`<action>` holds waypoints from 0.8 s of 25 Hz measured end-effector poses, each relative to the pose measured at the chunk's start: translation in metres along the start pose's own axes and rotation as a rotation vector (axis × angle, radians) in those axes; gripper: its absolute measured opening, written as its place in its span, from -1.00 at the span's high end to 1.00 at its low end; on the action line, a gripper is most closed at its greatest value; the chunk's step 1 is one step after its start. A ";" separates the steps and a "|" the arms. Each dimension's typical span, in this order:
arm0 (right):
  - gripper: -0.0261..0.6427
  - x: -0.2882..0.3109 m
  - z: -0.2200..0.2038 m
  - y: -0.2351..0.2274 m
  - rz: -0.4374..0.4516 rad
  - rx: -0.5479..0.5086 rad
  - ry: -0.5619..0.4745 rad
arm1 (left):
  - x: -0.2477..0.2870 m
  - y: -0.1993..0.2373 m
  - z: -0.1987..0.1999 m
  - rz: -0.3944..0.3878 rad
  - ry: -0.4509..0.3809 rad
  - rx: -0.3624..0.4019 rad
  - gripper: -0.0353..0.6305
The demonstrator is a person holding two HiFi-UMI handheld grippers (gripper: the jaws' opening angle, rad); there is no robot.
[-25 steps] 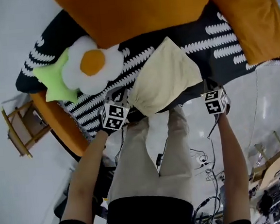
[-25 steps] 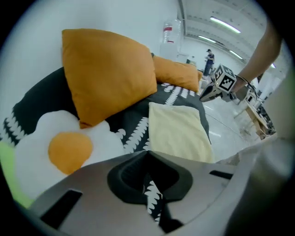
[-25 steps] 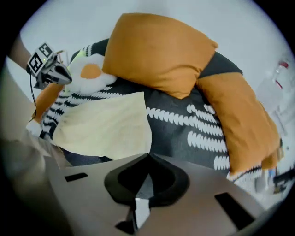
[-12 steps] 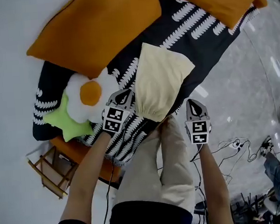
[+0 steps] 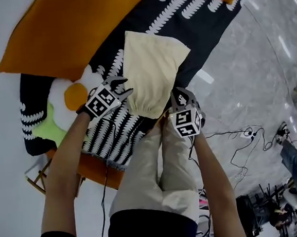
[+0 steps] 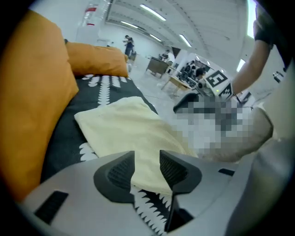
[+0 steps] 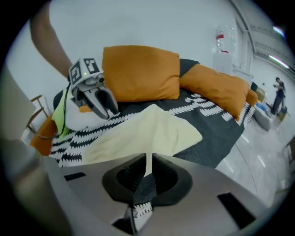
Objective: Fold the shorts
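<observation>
Cream shorts [image 5: 152, 76] lie flat on a black-and-white patterned blanket [image 5: 196, 18]; they also show in the left gripper view [image 6: 129, 124] and the right gripper view [image 7: 152, 129]. My left gripper [image 5: 124, 86] hangs at the shorts' left edge. Its jaws [image 6: 147, 159] are opening, and the shorts' near corner shows in the gap with no pad pressing on it. My right gripper [image 5: 180, 93] is at the gathered near edge on the right. Its jaws [image 7: 148, 159] are opening, only a thin slit apart, and cream cloth shows through the slit from beyond. The left gripper [image 7: 103, 106] also appears in the right gripper view.
Orange cushions [image 5: 73, 29] line the back of the blanket. A fried-egg plush [image 5: 67, 99] and a green star plush [image 5: 41, 127] lie left of the shorts. The person's legs [image 5: 163, 165] stand at the blanket's near edge. A wooden stool [image 5: 39, 174] is lower left, with cables [image 5: 243, 133] on the floor at right.
Both grippers have closed in on the shorts, the right one from well off to the right. The left jaws have parted from shut. The shorts have stayed flat on the blanket.
</observation>
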State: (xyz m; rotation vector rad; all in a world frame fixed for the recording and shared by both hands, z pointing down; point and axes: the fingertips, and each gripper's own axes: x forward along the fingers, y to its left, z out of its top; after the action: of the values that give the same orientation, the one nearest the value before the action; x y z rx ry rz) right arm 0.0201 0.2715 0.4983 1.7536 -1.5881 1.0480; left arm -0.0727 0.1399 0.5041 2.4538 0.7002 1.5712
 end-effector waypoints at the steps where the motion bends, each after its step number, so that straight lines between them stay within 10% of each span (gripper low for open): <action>1: 0.76 0.006 0.001 -0.001 0.016 -0.055 0.007 | 0.008 0.000 0.004 -0.023 0.033 0.060 0.34; 8: 0.42 0.054 0.029 0.003 0.180 -0.324 0.028 | 0.054 0.023 0.017 -0.041 0.231 0.383 0.22; 14: 0.38 0.074 0.020 0.009 0.250 -0.475 0.093 | 0.062 0.037 0.007 -0.010 0.260 0.446 0.22; 20: 0.37 0.072 0.007 -0.003 0.241 -0.362 0.101 | 0.063 0.039 0.002 -0.009 0.231 0.451 0.19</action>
State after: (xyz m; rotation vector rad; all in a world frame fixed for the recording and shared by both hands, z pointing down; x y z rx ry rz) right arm 0.0245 0.2266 0.5546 1.2768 -1.8239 0.8718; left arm -0.0369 0.1344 0.5690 2.5718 1.2201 1.8867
